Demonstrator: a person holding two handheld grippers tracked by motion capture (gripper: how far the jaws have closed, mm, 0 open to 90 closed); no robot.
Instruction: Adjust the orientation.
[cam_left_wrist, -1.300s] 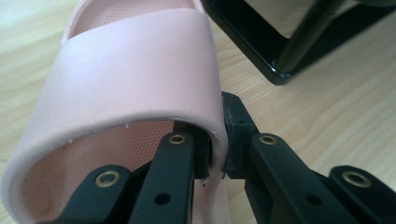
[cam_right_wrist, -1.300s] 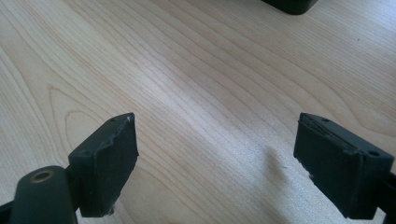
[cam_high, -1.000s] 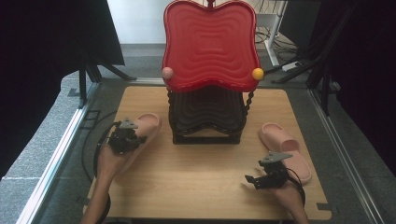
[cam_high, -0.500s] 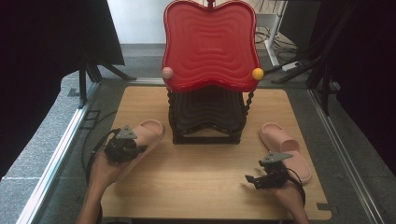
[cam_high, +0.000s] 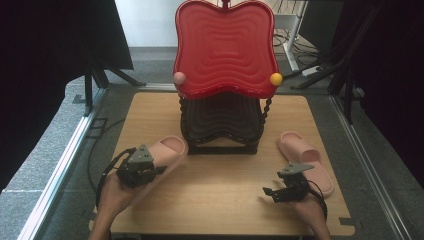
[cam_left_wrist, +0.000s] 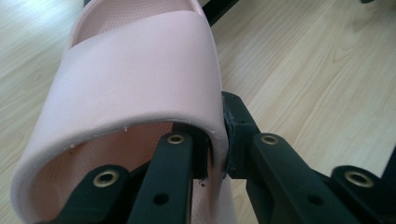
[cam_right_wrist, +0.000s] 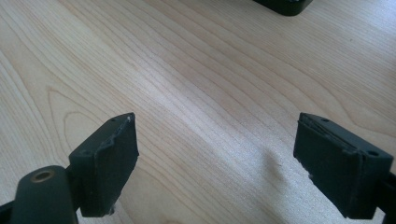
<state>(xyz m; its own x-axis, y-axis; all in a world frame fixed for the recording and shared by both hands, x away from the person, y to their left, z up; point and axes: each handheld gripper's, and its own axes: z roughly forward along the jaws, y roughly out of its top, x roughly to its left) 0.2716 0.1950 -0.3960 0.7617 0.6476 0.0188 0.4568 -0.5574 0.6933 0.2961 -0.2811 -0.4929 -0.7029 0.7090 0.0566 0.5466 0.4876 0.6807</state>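
Since the earlier frames my left gripper (cam_high: 150, 169) has slid down-left in the high view, dragging the left slipper (cam_high: 162, 152) off the rack base toward the lower left of the table (cam_high: 150, 107). Jaws are pinched on that slipper's strap wall, one inside, one outside, as the left gripper view (cam_left_wrist: 217, 154) shows; I read that as the easiest thin edge to clamp. Slipper toe points up-right, sole seems low over the wood.

Centre: black shoe rack (cam_high: 222, 125) with tilted red tray (cam_high: 225, 47) on top blocks the upper middle.

Right: my right gripper (cam_high: 287, 185) hasn't moved, jaws wide apart over bare wood (cam_right_wrist: 215, 158), holding nothing. Right slipper (cam_high: 305, 160) lies just beside it, near the table's right edge. Open room is lower centre; front edge is close.
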